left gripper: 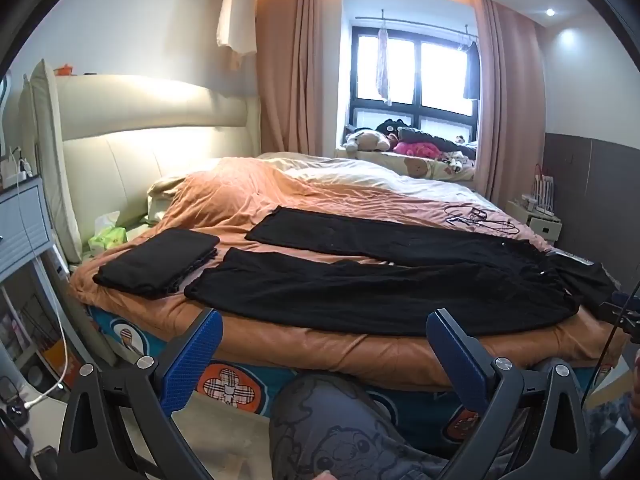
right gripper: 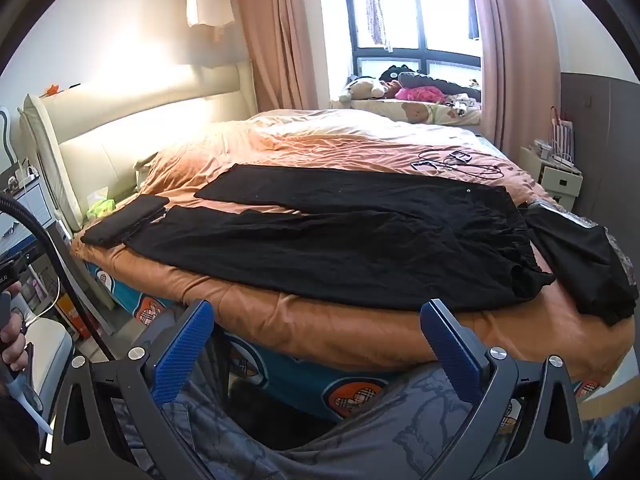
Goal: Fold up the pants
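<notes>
Black pants (right gripper: 340, 236) lie flat on the bed (right gripper: 360, 332), long axis running along its near edge, legs toward the headboard (left gripper: 132, 128). Left hand-held gripper (left gripper: 324, 334) and right hand-held gripper (right gripper: 316, 326) hover wide open, empty, before the bed edge.

No word or number reads clearly. A dark device (right gripper: 8, 276) at the left edge carries letters too small to read.

Bare orange bedspread (right gripper: 320, 320) along near edge: room for my open grippers. Folded black stack (left gripper: 160, 262) crowds pants' (right gripper: 340, 240) leg ends; another black garment (right gripper: 580, 256) flanks waistband. Cables (right gripper: 452, 162) farther back.
</notes>
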The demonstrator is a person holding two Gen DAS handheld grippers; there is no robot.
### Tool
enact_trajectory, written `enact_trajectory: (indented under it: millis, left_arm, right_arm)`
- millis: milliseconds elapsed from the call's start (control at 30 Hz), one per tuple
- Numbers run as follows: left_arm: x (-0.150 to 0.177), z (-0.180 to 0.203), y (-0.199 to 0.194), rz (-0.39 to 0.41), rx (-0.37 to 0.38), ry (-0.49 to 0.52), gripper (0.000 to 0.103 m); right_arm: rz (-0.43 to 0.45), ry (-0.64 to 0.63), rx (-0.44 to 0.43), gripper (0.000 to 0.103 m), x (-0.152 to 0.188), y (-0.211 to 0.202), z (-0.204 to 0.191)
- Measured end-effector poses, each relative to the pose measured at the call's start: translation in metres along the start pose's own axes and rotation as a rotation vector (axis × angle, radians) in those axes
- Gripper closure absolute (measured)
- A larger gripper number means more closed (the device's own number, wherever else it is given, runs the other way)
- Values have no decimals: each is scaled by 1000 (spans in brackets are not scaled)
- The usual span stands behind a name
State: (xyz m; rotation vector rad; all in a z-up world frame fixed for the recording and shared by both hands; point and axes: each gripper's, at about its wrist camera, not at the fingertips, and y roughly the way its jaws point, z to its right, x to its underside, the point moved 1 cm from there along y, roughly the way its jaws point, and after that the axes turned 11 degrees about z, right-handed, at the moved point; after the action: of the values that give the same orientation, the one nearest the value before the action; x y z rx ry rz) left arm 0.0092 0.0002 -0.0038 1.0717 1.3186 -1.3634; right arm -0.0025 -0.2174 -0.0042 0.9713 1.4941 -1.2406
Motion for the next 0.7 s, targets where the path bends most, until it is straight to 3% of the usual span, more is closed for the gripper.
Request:
enact_trajectory:
  millis: [700]
  left_arm:
    - [5, -2, 0, -15, 12, -19, 0]
  right_arm:
    - [-4, 4, 22, 0, -2, -3, 0]
